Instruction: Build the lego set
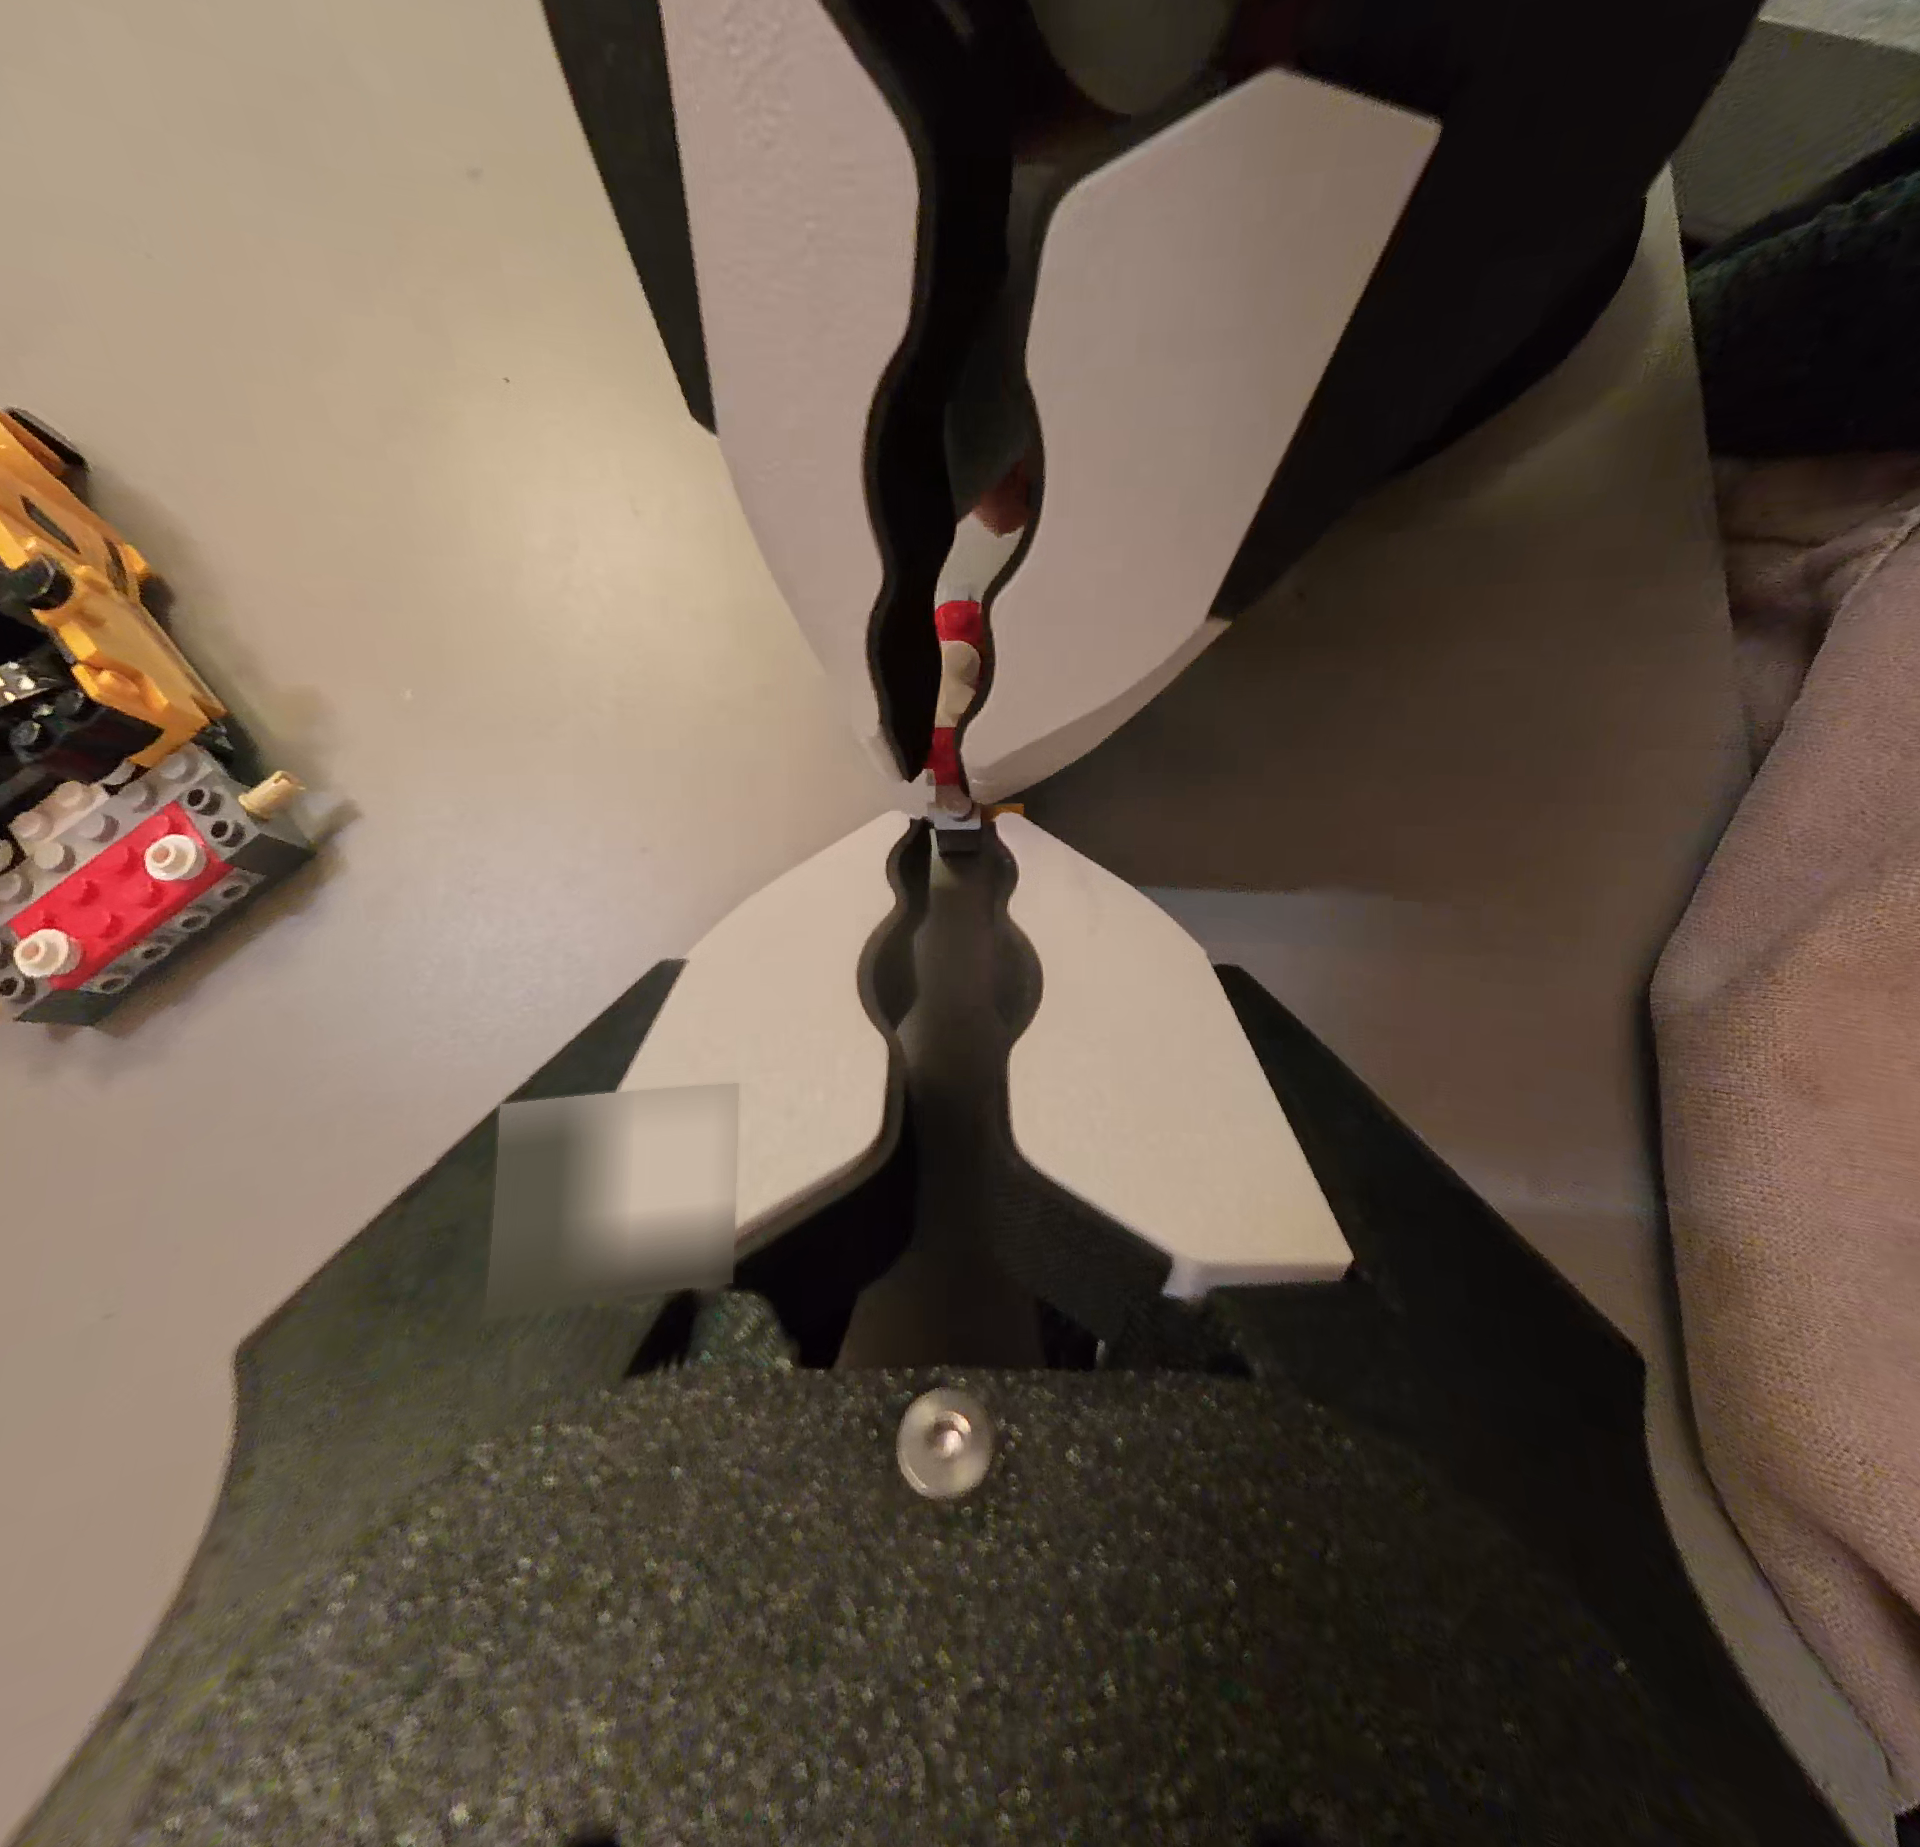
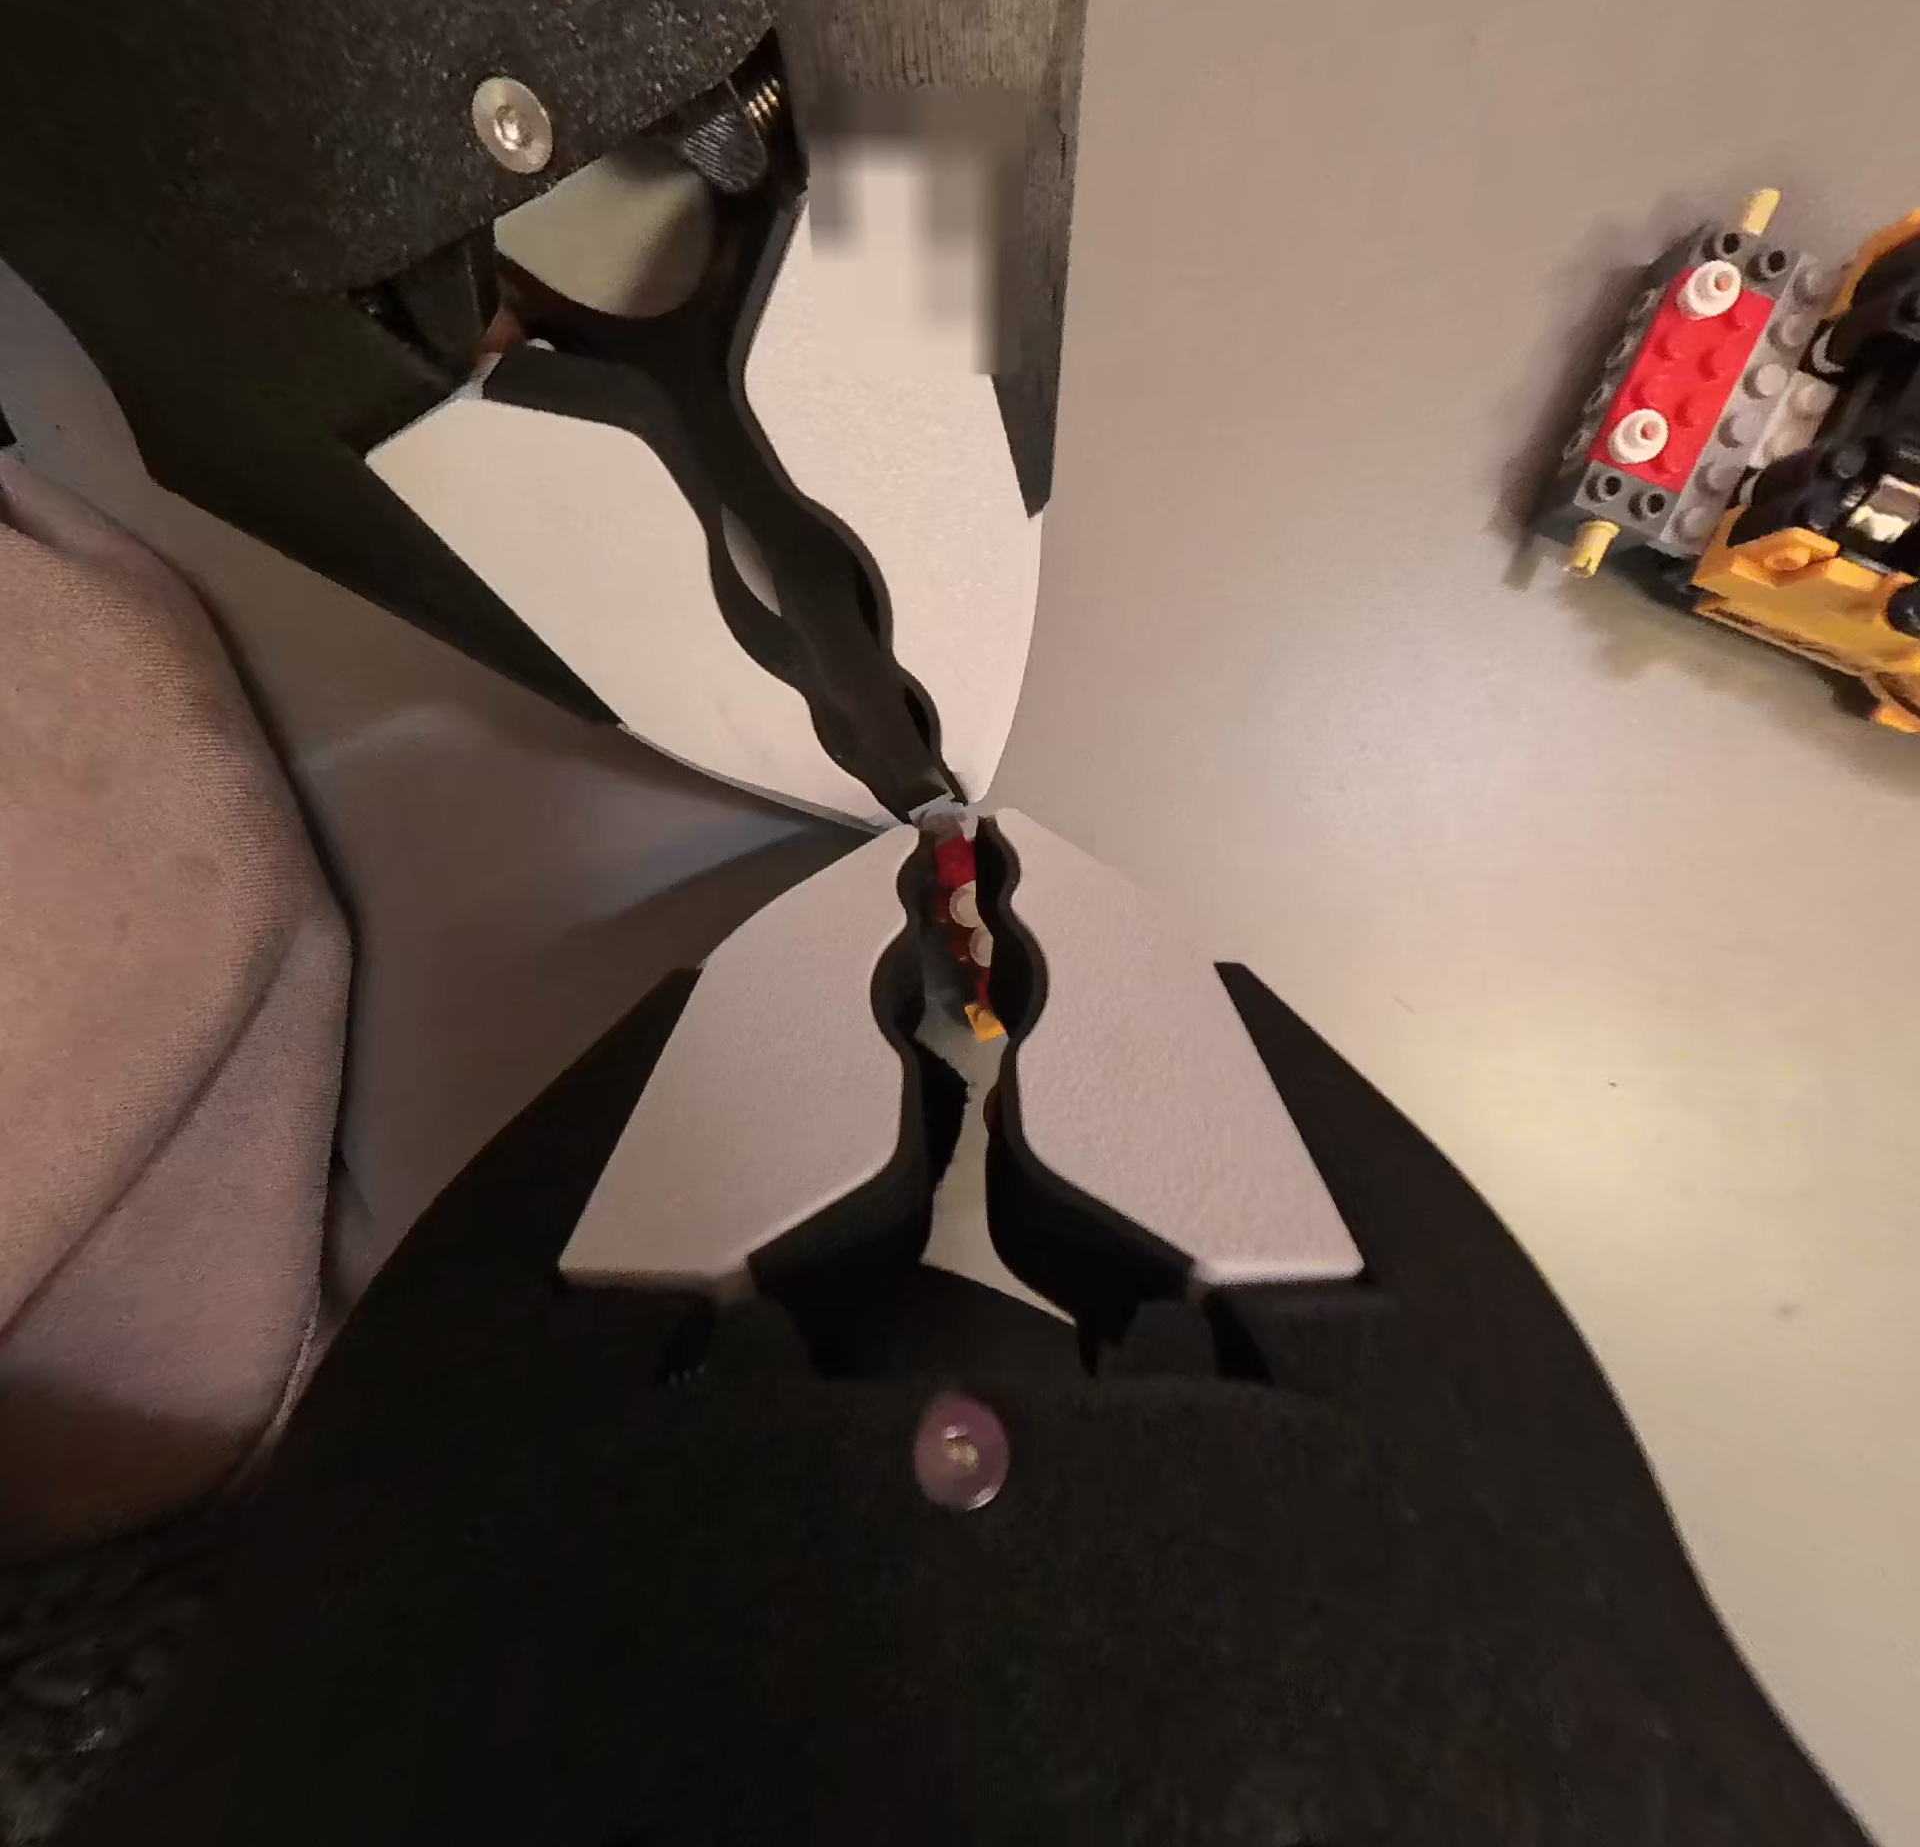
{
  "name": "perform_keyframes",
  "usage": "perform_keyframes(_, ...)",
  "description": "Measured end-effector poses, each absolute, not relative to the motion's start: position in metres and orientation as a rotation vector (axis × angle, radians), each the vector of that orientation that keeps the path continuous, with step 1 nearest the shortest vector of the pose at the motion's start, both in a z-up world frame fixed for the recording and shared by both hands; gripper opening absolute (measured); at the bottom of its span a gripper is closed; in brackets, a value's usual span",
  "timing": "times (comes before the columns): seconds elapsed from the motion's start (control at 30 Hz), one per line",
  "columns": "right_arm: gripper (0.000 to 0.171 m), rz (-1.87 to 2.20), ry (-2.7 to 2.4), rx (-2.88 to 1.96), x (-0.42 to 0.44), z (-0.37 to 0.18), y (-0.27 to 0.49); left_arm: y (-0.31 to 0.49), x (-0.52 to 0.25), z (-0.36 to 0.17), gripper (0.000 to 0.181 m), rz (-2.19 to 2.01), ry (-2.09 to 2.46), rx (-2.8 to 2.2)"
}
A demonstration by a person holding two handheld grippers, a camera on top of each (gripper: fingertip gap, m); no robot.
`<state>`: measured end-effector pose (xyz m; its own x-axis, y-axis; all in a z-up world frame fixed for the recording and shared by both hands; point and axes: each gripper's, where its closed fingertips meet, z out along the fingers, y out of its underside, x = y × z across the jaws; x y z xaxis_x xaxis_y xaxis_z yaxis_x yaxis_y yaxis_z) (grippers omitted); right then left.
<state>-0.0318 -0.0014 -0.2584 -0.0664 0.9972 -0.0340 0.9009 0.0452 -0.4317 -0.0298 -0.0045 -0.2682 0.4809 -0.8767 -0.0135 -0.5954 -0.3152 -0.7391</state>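
Left wrist view showed the left gripper [image 1: 956, 833] pinching a grey piece [image 1: 956, 810], tip to tip with the right gripper [image 2: 961, 831], which clamped a red-and-white stack [image 2: 956, 898]; the model [image 1: 114, 758] lay well apart on the table [image 1: 468, 447].

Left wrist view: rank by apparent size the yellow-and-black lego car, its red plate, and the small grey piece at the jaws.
1. Yellow-and-black lego car, partly cut off by the frame
2. Red plate
3. Small grey piece, smallest
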Motion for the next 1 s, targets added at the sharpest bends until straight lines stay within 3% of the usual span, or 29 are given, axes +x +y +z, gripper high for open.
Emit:
perform_keyframes(0.13,0.008,0.538,-2.122,-1.739,-0.0327,-0.2561,-0.0050,-0.0062,-0.0299,-0.2677,0.009,-0.542,1.230,-2.022)
perform_keyframes(0.2,0.022,0.567,-2.157,-1.661,-0.0310,-0.2541,-0.0064,-0.0063,-0.0303,-0.2678,0.009,-0.548,1.239,-2.013)
perform_keyframes(0.33,0.027,0.633,-2.189,-1.573,-0.0301,-0.2546,-0.0035,-0.0070,-0.0299,-0.2676,0.009,-0.573,1.256,-1.995)
perform_keyframes(0.67,0.015,0.858,-2.273,-1.420,-0.0289,-0.2612,-0.0042,-0.0051,-0.0269,-0.2664,0.017,-0.663,1.250,-1.974)
perform_keyframes(1.0,0.009,0.907,-2.286,-1.414,-0.0286,-0.2612,-0.0031,-0.0032,-0.0259,-0.2662,0.009,-0.635,1.254,-1.966)
